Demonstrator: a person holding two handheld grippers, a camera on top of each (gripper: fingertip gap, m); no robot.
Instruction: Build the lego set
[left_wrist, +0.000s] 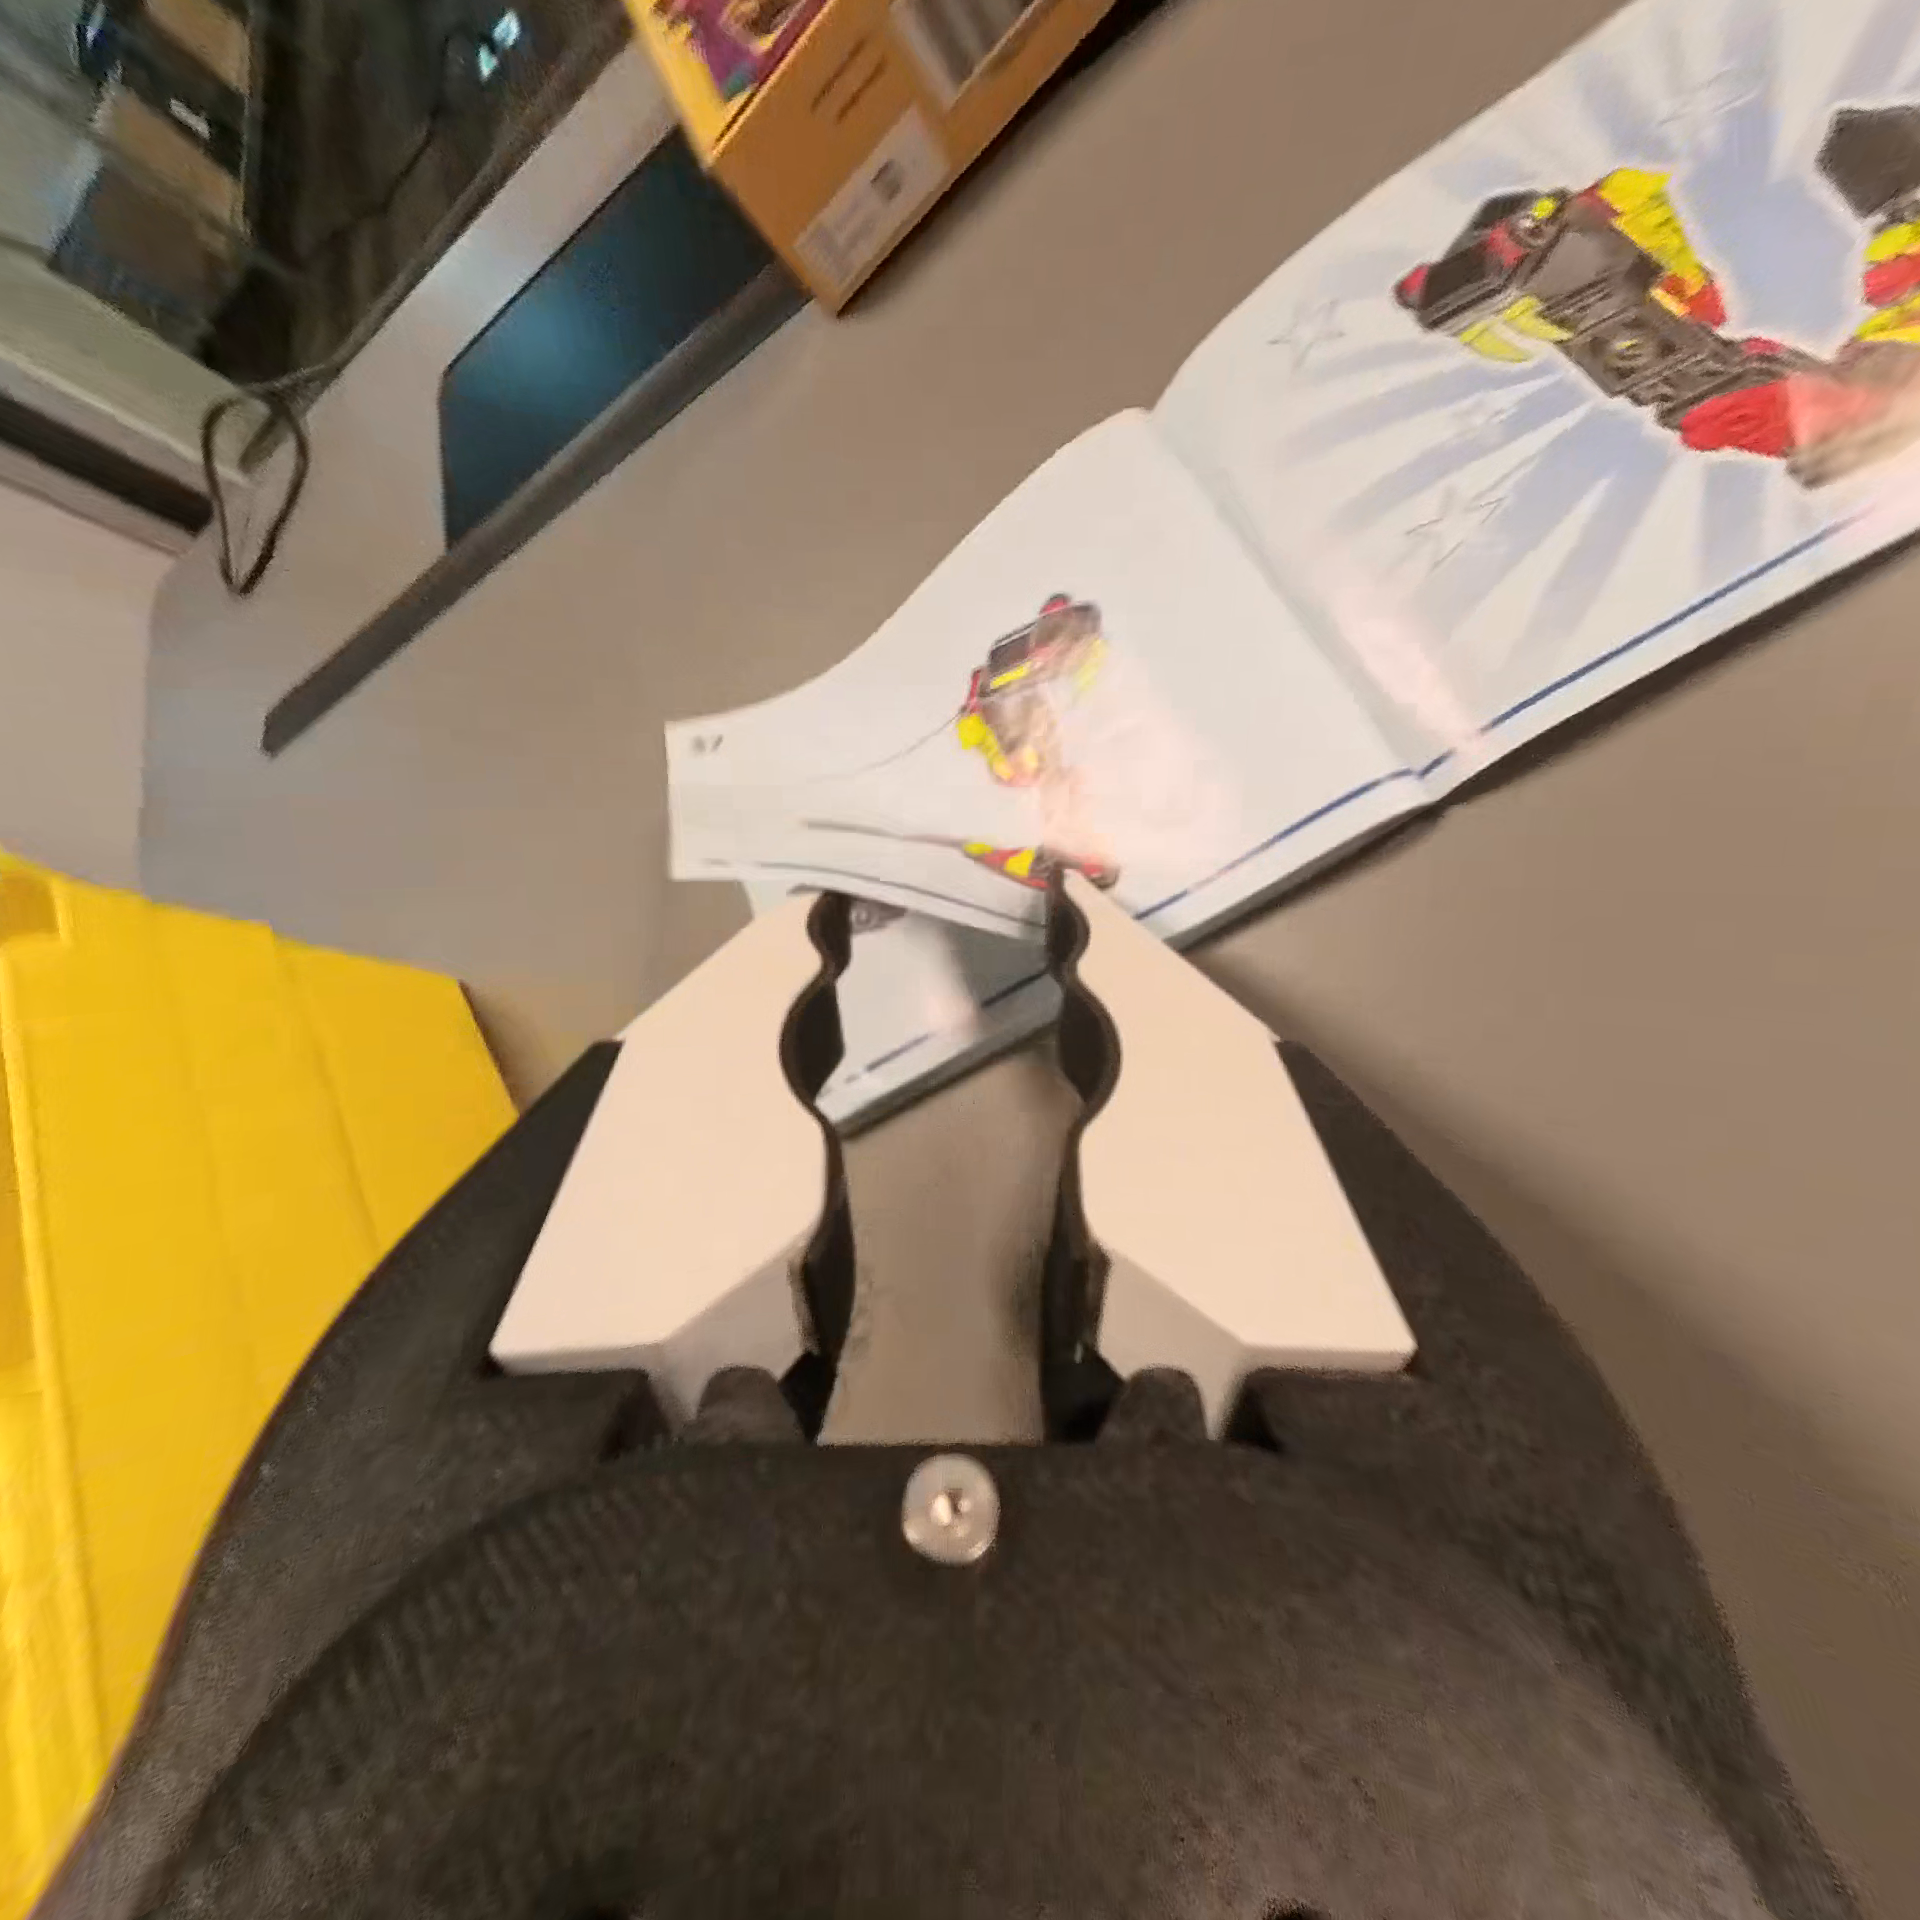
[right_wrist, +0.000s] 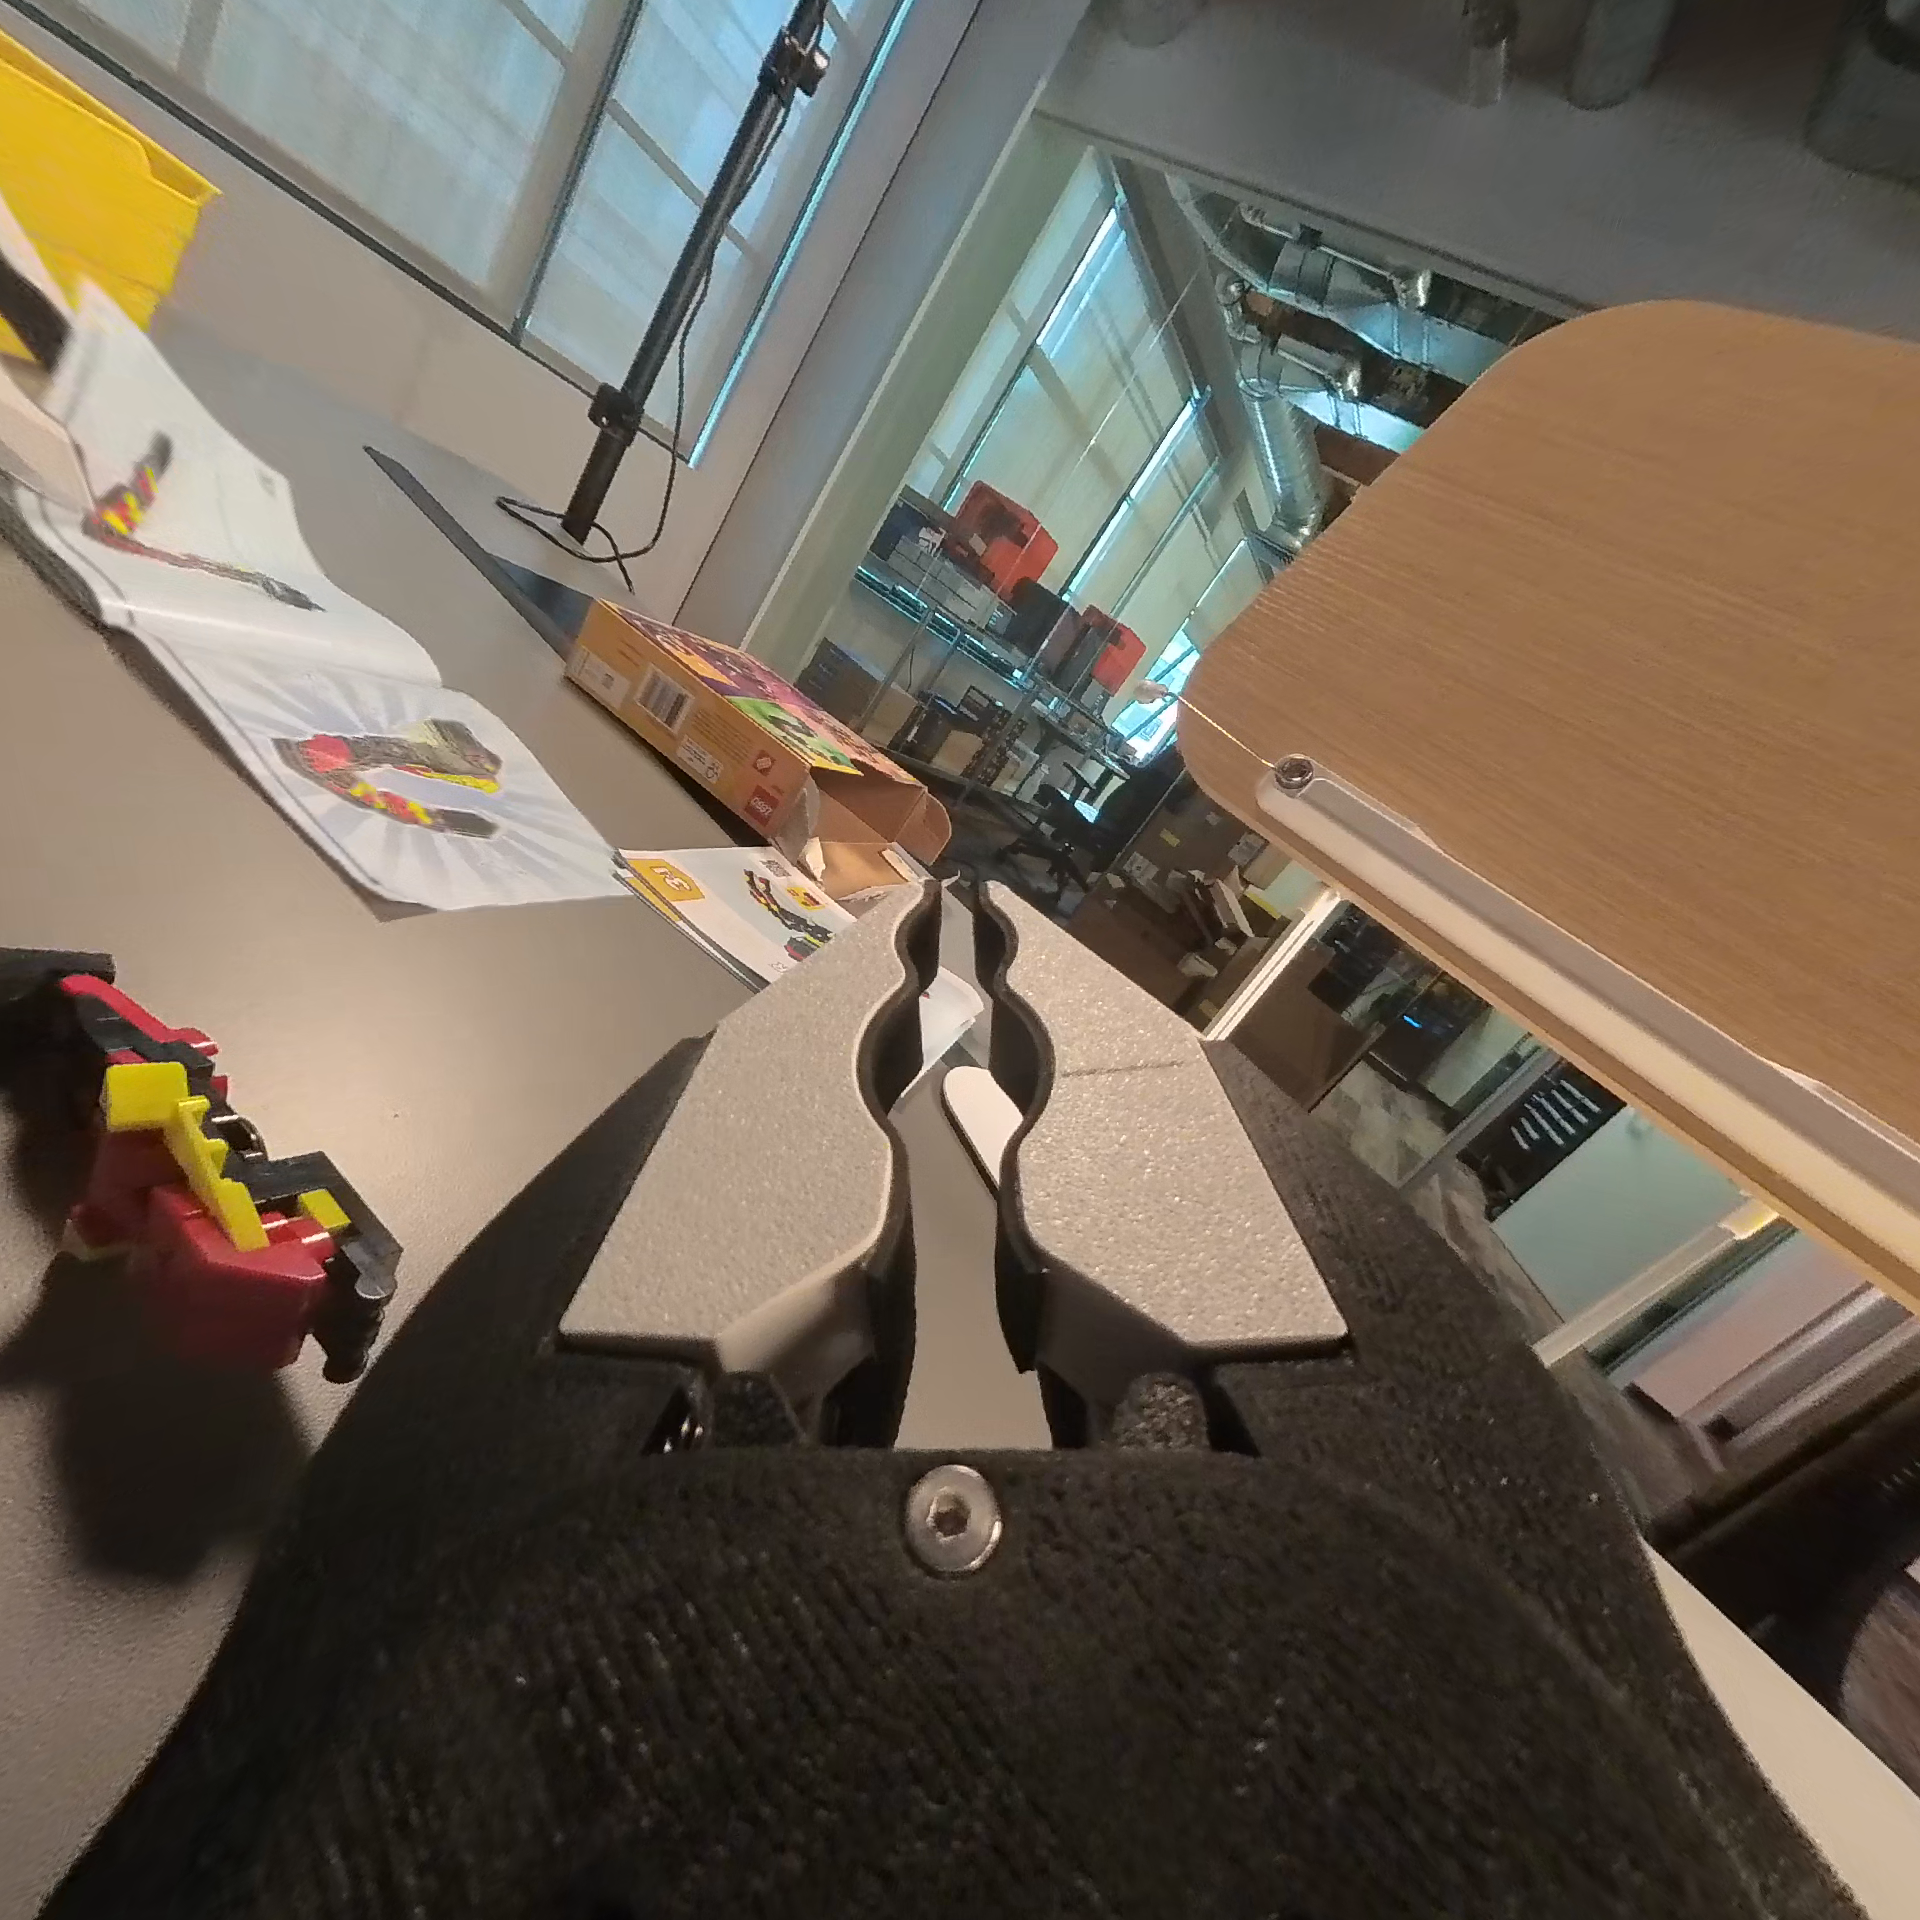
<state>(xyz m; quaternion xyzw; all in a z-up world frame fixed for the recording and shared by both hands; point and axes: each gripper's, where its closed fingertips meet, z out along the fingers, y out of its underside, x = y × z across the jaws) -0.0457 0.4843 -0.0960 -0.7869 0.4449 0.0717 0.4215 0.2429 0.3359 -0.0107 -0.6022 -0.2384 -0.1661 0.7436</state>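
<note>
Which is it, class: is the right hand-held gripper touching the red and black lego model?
Apart. The right wrist view shows bare table between the right hand-held gripper and the lego model.

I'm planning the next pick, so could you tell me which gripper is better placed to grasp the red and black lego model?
Probably right. The lego model lies on the table just left of the right gripper. The left gripper is open over the instruction booklet, with no model in its view.

It is an office: big windows (right_wrist: 1091, 436), shelves (right_wrist: 997, 613), rolling chairs (right_wrist: 1081, 821) and pipes (right_wrist: 1278, 416) overhead.
</note>
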